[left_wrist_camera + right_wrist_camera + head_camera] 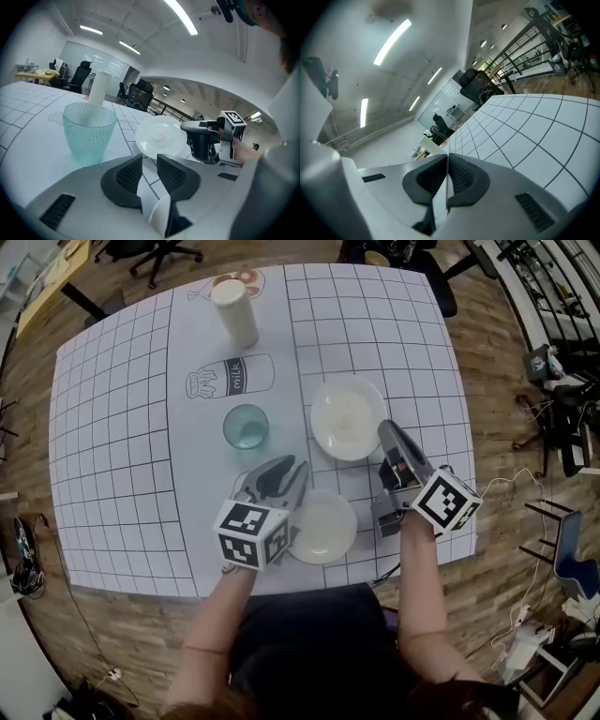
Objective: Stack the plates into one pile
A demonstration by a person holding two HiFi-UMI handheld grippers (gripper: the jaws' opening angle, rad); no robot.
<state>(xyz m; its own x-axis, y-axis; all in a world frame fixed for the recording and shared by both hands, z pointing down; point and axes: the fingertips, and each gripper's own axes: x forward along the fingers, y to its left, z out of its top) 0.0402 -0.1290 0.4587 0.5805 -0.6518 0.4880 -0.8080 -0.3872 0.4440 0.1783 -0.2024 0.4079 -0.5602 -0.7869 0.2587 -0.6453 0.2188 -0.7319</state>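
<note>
We see the right gripper [386,432] just right of the teal glass [246,426]. Its jaws are pressed almost together on the rim of the far plate [345,416]. In the left gripper view that plate looks tipped up off the counter [122,427]. The second plate [322,526] lies flat, nearer the person than the glass and to its right. The left gripper [281,472] is just on the near side of the glass, its jaws a narrow gap apart with only counter showing between them. A tall white cup [234,312] stands well beyond the glass.
</note>
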